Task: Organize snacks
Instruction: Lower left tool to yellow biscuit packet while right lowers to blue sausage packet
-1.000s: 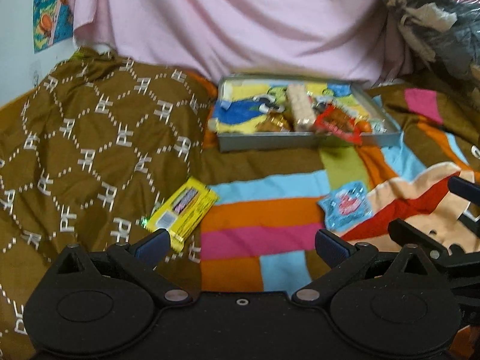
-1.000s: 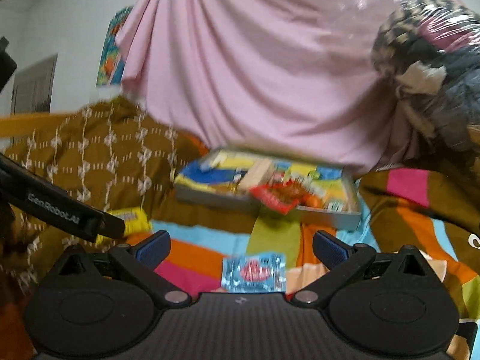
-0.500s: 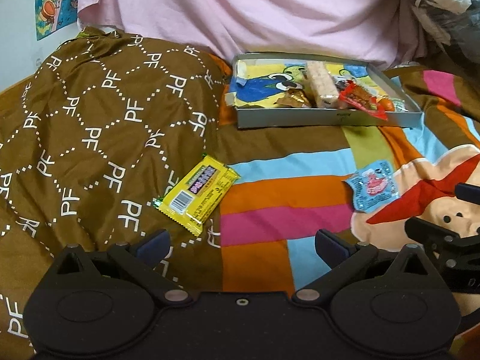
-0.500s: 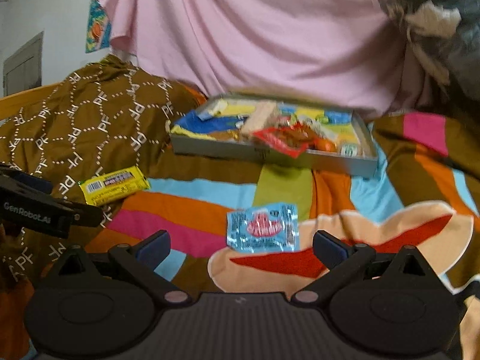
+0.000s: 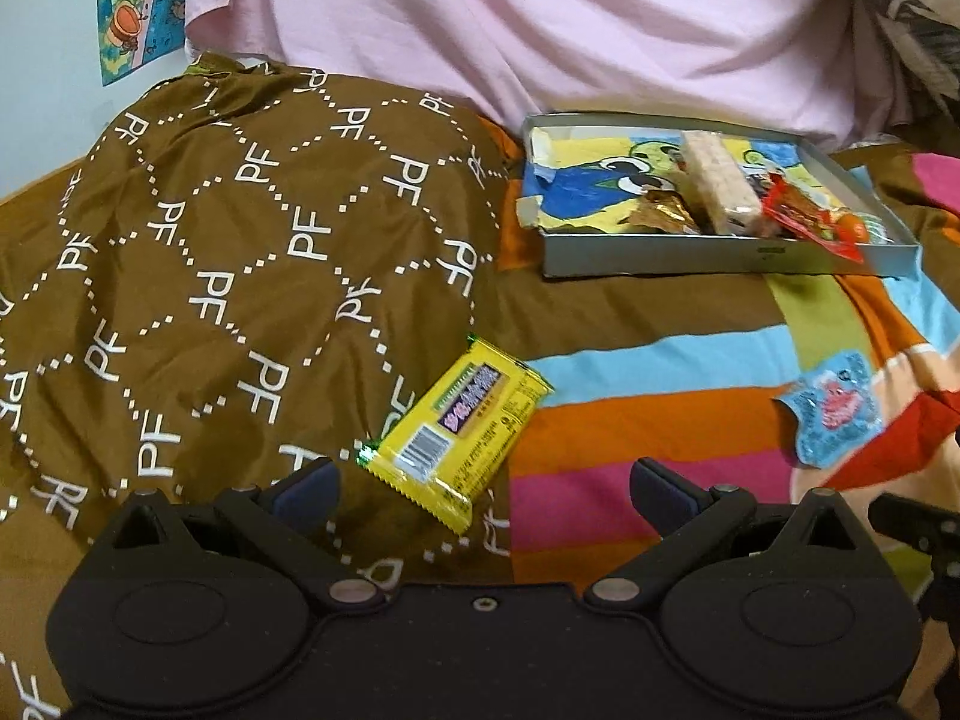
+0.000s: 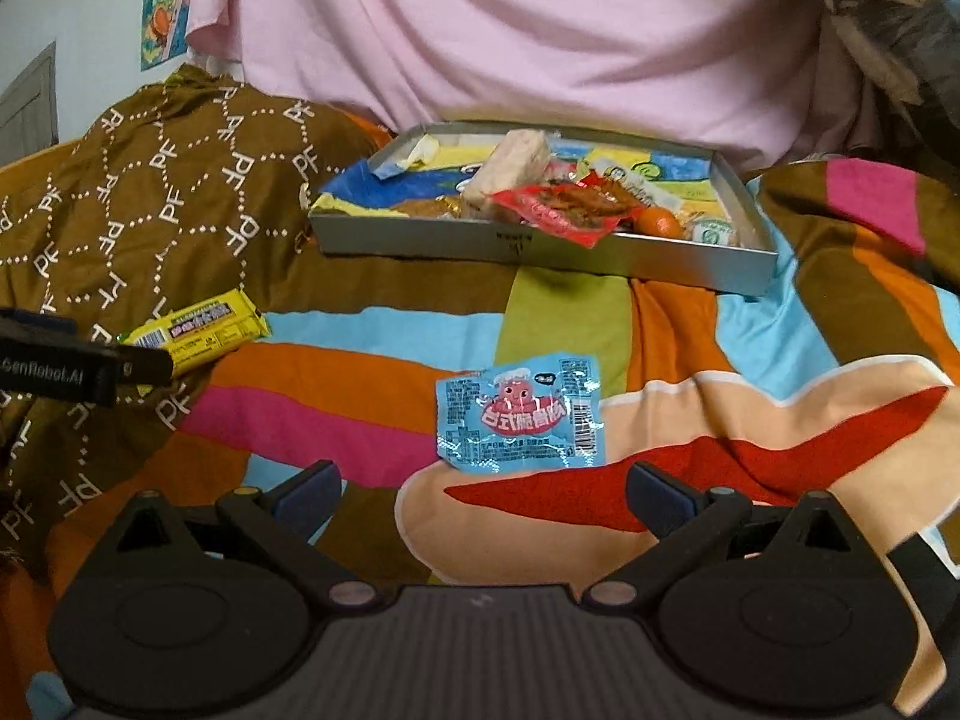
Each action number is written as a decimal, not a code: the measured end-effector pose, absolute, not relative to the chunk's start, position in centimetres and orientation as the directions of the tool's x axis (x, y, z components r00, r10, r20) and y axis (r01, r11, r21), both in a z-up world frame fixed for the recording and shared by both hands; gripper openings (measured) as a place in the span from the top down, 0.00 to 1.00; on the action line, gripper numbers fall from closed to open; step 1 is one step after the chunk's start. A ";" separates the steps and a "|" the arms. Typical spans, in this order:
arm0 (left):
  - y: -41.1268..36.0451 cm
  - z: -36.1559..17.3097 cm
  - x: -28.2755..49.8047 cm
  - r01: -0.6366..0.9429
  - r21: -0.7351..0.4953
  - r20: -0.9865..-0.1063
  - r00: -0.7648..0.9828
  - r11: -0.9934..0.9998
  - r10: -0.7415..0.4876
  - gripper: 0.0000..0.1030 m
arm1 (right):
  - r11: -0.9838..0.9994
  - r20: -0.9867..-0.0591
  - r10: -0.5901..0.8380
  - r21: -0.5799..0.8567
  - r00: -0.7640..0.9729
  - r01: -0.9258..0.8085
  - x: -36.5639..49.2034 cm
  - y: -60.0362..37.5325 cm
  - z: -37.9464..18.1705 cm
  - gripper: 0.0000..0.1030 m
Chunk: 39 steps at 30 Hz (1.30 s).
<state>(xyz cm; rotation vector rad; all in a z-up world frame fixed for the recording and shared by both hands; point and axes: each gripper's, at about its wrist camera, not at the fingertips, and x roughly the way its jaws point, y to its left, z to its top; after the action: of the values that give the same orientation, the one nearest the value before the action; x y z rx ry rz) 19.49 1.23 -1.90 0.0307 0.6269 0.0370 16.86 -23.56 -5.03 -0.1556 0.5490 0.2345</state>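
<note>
A yellow snack bar (image 5: 459, 432) lies on the bedspread just ahead of my open, empty left gripper (image 5: 483, 495); it also shows in the right wrist view (image 6: 198, 330). A blue snack packet (image 6: 521, 411) lies flat just ahead of my open, empty right gripper (image 6: 483, 492); it also shows in the left wrist view (image 5: 831, 408). A grey tray (image 6: 540, 252) farther back holds several snacks, among them a red packet (image 6: 558, 207) and a pale wafer bar (image 6: 510, 171). The tray also shows in the left wrist view (image 5: 720, 258).
A brown patterned blanket (image 5: 240, 252) bulges on the left. A pink cloth (image 6: 510, 30) hangs behind the tray. A striped colourful bedspread (image 6: 372, 372) covers the surface. The left gripper's body (image 6: 66, 360) shows at the left edge of the right wrist view.
Both grippers have moved forward and down toward the bed. The yellow bar and the blue packet now sit closer to the fingers. Both stay open.
</note>
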 end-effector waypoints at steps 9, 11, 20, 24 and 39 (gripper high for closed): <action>1.3 -2.3 21.5 -0.001 0.069 -0.571 0.820 0.998 0.040 0.01 | 0.953 -0.523 0.184 -0.112 0.832 -0.282 19.9 -24.3 -5.8 0.00; 1.3 -2.4 22.0 0.008 0.079 -0.569 0.822 0.997 0.039 0.01 | 0.953 -0.524 0.201 -0.089 0.828 -0.288 20.7 -24.4 -6.1 0.00; 1.8 -3.7 26.0 0.125 0.094 -0.652 0.758 0.988 -0.033 0.01 | 0.954 -0.515 0.254 -0.008 0.819 -0.300 24.1 -24.9 -7.2 0.00; 1.7 -4.3 27.3 0.161 0.074 -0.698 0.713 0.984 -0.064 0.01 | 0.950 -0.535 0.279 0.032 0.798 -0.310 25.1 -25.0 -7.8 0.00; 0.1 -5.0 27.7 0.192 -0.026 -0.727 0.670 0.981 -0.151 0.17 | 0.915 -0.542 0.375 0.084 0.752 -0.396 24.5 -24.1 -7.9 0.01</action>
<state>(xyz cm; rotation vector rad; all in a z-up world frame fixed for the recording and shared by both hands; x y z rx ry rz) 27.75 0.09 -4.96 0.0539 0.8143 -0.1932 24.54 -24.14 -7.89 -0.0367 0.5843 0.4208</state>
